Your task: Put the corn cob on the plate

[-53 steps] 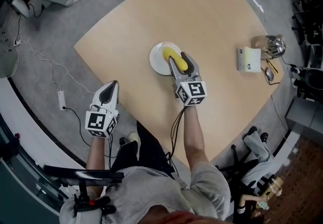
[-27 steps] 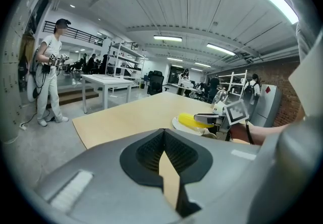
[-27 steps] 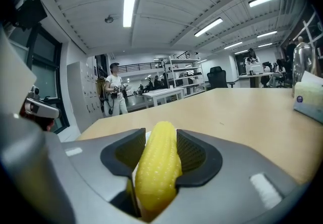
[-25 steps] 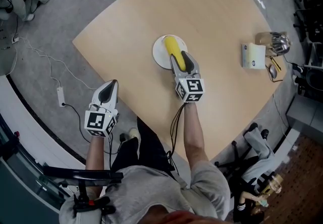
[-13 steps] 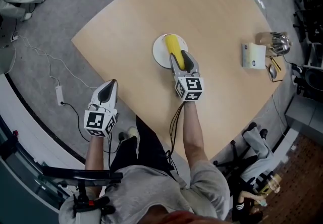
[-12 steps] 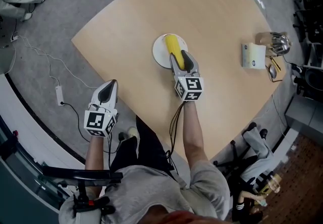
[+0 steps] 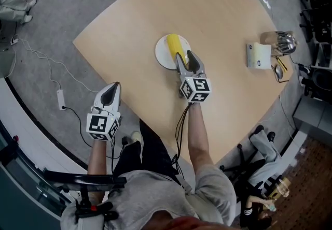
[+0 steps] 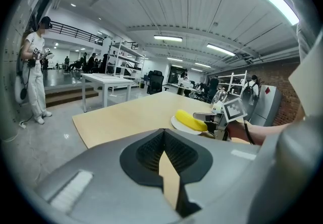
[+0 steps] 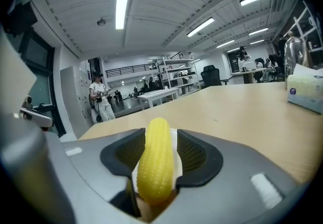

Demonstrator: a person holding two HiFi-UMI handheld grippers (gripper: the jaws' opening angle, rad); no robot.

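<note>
Pale wooden table (image 7: pixel 223 22) seen steeply from above, with the person at its near edge holding a gripper in each hand. A white plate (image 7: pixel 160 57) sits near the middle of the table, and the yellow corn cob (image 7: pixel 174 45) lies lengthwise on it, its far end close to the far rim.

The right gripper (image 7: pixel 184 56) reaches over the plate's near rim. In the right gripper view its jaws stand apart on either side of the cob's (image 9: pixel 156 162) near end. A strip of white plate (image 9: pixel 174 143) shows between the cob and the right-hand pad, so the pads do not clamp it.

The left gripper (image 7: pixel 115 87) hangs beyond the table's near-left edge, over the grey floor and well apart from the plate. Its jaws are together at the tips with nothing between them (image 8: pixel 162 138). From that gripper the cob (image 8: pixel 191 119) shows on the plate (image 8: pixel 182 127), off to the right.

At the table's right edge stand a white box (image 7: pixel 258 56) and, just beside it, a shiny metal vessel (image 7: pixel 282 42). A white cable (image 7: pixel 49 68) trails across the floor on the left.
</note>
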